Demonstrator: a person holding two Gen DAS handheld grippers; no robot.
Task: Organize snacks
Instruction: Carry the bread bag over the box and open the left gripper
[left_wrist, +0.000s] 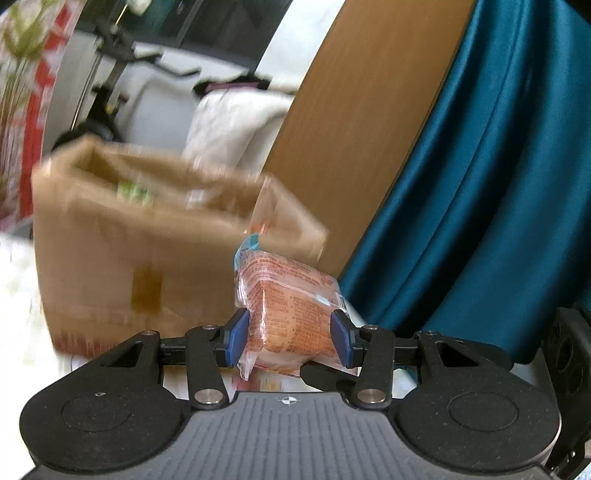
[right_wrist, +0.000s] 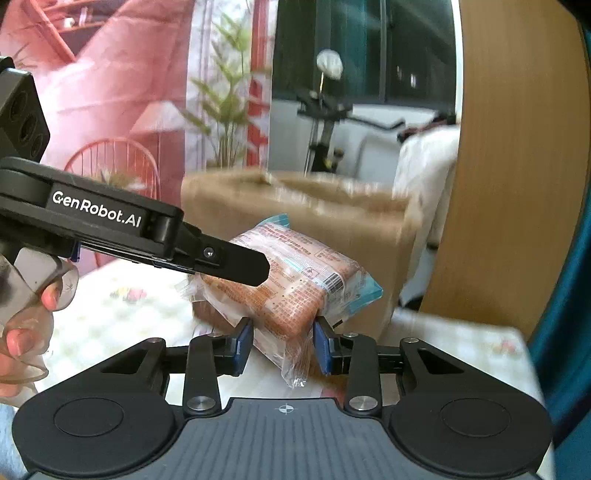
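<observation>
You have one orange snack pack (left_wrist: 291, 314) clamped from two sides at once. Your left gripper (left_wrist: 290, 338) has its blue pads (left_wrist: 236, 338) pressed against the pack's flanks, jaws roughly half open because the pack fills the gap between them. Your right gripper (right_wrist: 283, 341) pinches the lower corner of the same pack (right_wrist: 291, 280), its blue pads (right_wrist: 243, 345) closer together and biting into the clear wrapper where it crumples. In the right wrist view your left gripper's black finger (right_wrist: 236, 264) crosses in from the left and lies over the top of the pack, and your hand (right_wrist: 22, 332) shows at the left edge, fingers curled around the clear trigger. The pack is held up off the table (right_wrist: 110, 325), which wears a pale checked cloth with small flower prints, and it tilts, with its blue sealed end pointing up toward the box in the left view and down to the right in the other. Just behind the pack stands an open brown cardboard box (left_wrist: 147, 251), blurred, with something green (left_wrist: 133, 192) showing inside near its top. A wooden panel (left_wrist: 362, 122) and a teal curtain (left_wrist: 480, 184) rise to the right of the box.
</observation>
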